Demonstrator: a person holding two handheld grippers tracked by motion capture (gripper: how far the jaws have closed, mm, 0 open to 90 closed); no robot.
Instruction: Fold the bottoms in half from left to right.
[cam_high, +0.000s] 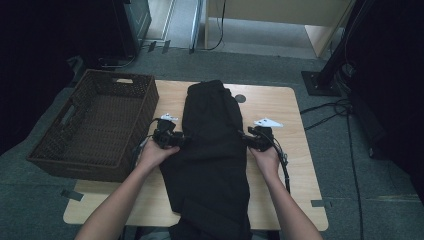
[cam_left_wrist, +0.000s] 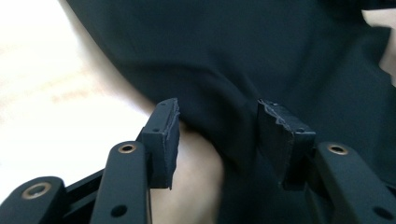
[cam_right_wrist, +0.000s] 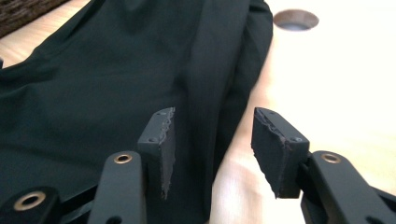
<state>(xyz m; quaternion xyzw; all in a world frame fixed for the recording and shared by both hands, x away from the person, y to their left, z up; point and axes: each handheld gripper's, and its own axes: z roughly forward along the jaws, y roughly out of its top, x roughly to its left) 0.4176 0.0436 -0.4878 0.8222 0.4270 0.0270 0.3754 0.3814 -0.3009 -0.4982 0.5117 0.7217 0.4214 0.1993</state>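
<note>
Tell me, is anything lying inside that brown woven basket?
No, the basket beside the black garment shows just its bare woven bottom in the high view.

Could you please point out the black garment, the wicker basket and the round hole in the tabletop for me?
black garment (cam_high: 212, 145), high view, middle of the cloth.
wicker basket (cam_high: 146, 107), high view, its right wall.
round hole (cam_right_wrist: 296, 20), right gripper view, its dark centre.

High view: fixed overhead, facing fwd/down over whole tabletop (cam_high: 295, 145). Both tool views: low, close-up, each at opposite edges of the black garment (cam_high: 212, 145), shared w/ all views.
</note>
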